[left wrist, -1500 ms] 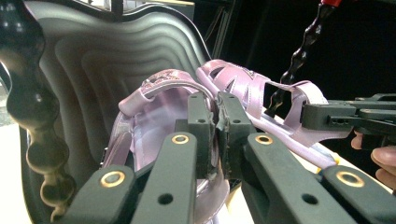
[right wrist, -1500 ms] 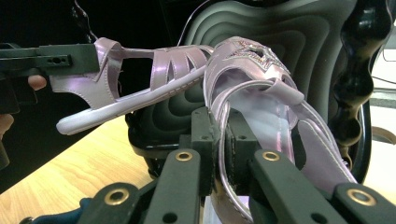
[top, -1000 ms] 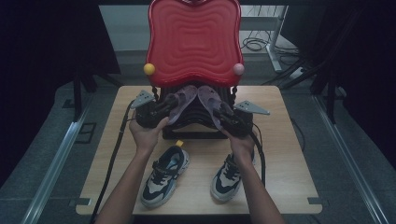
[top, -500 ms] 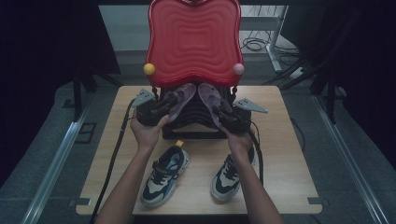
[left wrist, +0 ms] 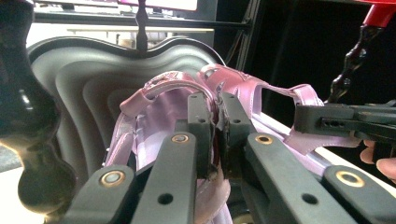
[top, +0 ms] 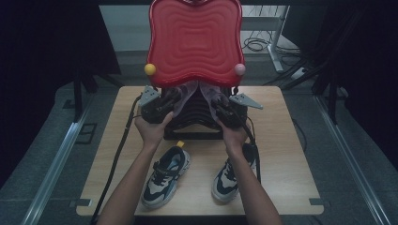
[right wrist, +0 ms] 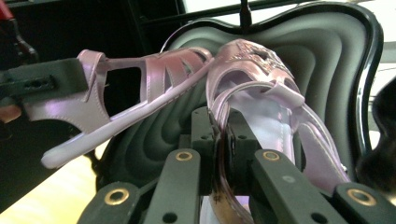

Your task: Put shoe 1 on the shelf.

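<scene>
**Lilac sandals held at the black shelf, one in each gripper**

Lilac, glossy plastic marks the two strappy sandals now in hand. The left gripper point(left wrist: 215, 135) has its jaws pinched tight on the heel edge of the left lilac sandal point(left wrist: 154, 121), and the right gripper point(right wrist: 219, 149) is clamped the same way on the rim of the right lilac sandal point(right wrist: 266, 93). In the high view both grippers point(top: 174, 99) point(top: 213, 101) reach in under the red wavy-ribbed top shelf point(top: 195, 42) of a small rack, holding the pair toe to toe above the black wavy-ribbed lower shelf point(top: 192, 119).

From the gripper views the toes of the sandals lean against each other over the black ribbed surface point(right wrist: 154, 135). Whether the soles already rest on it or hang just above it cannot be told; the left sandal, seen from the right gripper, looks tilted and lifted at its heel.

Judged from this, the pair has reached the shelf level but has not been let go. Left to do: settle both sandals flat, or lift them clear, then release. On the light wooden table point(top: 291, 140), a pair of black-and-white sneakers point(top: 166, 176) point(top: 232, 176) stands untouched in front of the rack, near the person's forearms.
</scene>
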`<state>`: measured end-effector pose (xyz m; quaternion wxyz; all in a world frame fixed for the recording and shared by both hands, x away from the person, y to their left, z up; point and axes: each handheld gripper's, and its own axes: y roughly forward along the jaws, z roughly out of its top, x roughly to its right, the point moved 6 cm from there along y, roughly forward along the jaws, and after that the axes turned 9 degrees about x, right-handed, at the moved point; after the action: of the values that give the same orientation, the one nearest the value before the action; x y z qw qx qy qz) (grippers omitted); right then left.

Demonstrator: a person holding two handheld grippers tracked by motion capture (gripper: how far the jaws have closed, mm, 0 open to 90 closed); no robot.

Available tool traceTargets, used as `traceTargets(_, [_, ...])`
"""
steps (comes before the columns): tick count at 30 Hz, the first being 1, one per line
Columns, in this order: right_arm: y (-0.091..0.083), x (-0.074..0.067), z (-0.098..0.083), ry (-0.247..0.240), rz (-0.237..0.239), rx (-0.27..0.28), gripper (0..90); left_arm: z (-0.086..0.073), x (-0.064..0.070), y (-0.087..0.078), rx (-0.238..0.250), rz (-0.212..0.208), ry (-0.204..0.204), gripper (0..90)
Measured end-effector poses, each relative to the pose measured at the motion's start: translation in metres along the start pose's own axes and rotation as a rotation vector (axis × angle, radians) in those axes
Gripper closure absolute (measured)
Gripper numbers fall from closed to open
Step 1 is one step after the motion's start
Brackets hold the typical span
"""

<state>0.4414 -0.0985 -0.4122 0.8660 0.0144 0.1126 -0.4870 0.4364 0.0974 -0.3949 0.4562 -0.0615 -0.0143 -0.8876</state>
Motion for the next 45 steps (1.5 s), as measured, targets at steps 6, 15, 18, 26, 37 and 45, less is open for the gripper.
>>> traceTargets(6, [0.01,-0.001,-0.001,-0.031,-0.024,-0.003,84.7,-0.004,-0.003,0.004,0.0,0.021,0.013,85.5])
traceTargets(15, [0.021,0.002,0.0,-0.075,-0.058,0.001,84.8,-0.008,-0.009,0.012,0.023,0.057,0.043,85.5])
traceTargets(18, [0.026,0.003,-0.002,-0.083,-0.077,0.004,84.9,-0.012,-0.012,0.016,0.024,0.07,0.045,85.5])
traceTargets(26, [0.037,0.001,-0.018,-0.135,-0.09,-0.018,85.0,-0.025,-0.007,0.018,-0.005,0.056,0.088,85.7])
traceTargets(37, [0.034,0.004,-0.034,-0.132,-0.073,-0.074,81.3,-0.058,-0.005,0.016,-0.075,0.01,0.036,83.6])
traceTargets(45, [0.028,0.002,-0.03,-0.127,-0.052,-0.075,73.9,-0.062,-0.005,0.019,-0.102,-0.006,0.023,78.1])
